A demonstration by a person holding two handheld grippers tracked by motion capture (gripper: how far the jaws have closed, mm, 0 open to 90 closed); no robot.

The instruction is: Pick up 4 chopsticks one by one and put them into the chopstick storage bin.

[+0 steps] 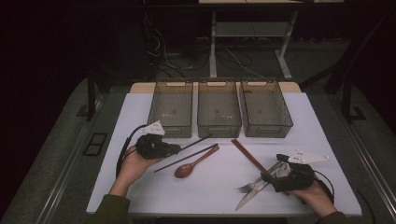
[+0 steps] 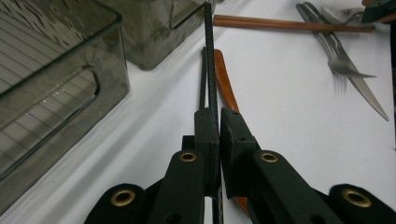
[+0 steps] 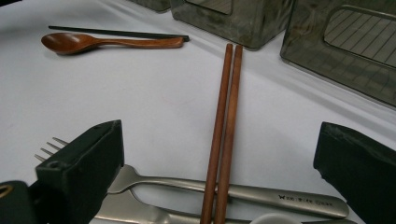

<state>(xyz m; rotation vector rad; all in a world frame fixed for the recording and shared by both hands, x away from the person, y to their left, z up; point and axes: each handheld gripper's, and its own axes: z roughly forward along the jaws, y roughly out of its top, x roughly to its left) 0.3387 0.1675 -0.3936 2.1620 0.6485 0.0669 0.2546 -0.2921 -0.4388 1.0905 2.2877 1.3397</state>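
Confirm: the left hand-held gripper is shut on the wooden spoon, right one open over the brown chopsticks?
Not the spoon. The left hand-held gripper is shut on a black chopstick; the wooden spoon lies beneath, as the left gripper view shows. The right hand-held gripper is open over the brown chopsticks.

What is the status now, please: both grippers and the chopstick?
Left gripper shut on thin black chopstick. Right gripper open over brown wooden chopsticks and metal fork. Second black chopstick on table, beside wooden spoon.

The right tongs (image 3: 219, 172) sit wide apart, nothing pinched. A pair of brown chopsticks (image 3: 225, 126) runs up between them, lying across a metal fork (image 3: 196, 185). Farther off on the white tabletop (image 3: 154, 98): a wooden spoon (image 3: 88, 42), touching a black chopstick (image 3: 121, 32).
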